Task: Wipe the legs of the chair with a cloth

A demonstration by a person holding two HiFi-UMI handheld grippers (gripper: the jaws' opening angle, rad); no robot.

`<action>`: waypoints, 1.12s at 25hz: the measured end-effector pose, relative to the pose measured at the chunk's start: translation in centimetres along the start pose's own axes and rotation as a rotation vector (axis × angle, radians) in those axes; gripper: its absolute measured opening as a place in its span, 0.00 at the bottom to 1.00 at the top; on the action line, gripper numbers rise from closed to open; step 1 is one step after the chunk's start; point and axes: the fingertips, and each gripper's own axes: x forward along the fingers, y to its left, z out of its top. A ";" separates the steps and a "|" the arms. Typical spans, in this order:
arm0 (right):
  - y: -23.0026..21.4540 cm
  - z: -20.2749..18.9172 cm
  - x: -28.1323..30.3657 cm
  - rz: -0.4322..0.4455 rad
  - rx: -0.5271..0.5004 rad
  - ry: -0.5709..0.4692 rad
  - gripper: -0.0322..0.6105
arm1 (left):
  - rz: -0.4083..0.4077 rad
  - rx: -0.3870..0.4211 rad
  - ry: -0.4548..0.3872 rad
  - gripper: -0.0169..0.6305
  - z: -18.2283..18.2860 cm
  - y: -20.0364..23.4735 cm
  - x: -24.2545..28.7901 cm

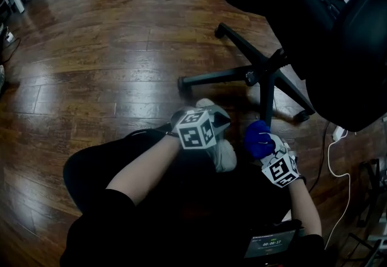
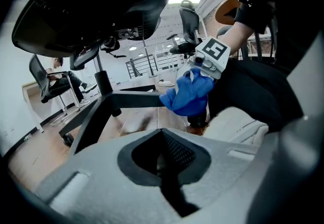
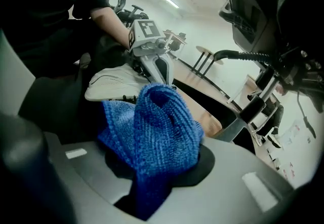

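Right gripper (image 3: 148, 190) clamped on the blue knitted cloth (image 3: 162, 132), which is light, soft and floppy, so grip it bunched; it sits near the chair's near leg (image 1: 266, 102), possibly touching; your left gripper (image 2: 167, 177) is clenched empty.

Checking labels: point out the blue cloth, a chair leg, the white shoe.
blue cloth (image 3: 162, 132): right gripper view, bunched middle.
chair leg (image 1: 217, 77): head view, mid-length of the left-pointing leg.
white shoe (image 3: 109, 83): right gripper view, side of upper.
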 end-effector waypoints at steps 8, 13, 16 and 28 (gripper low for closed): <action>-4.3 0.5 2.2 -0.086 -0.006 0.014 0.21 | -0.030 0.007 0.002 0.03 0.0 -0.1 0.1; -11.9 1.2 5.1 -0.226 0.031 0.053 0.21 | -0.044 0.003 0.000 0.03 0.2 -0.1 0.2; -15.5 1.7 6.6 -0.272 0.024 0.098 0.21 | -0.054 0.004 0.001 0.03 0.3 -0.1 0.2; -18.2 2.2 7.2 -0.308 0.100 0.060 0.21 | -0.052 -0.001 -0.013 0.03 0.1 0.0 0.1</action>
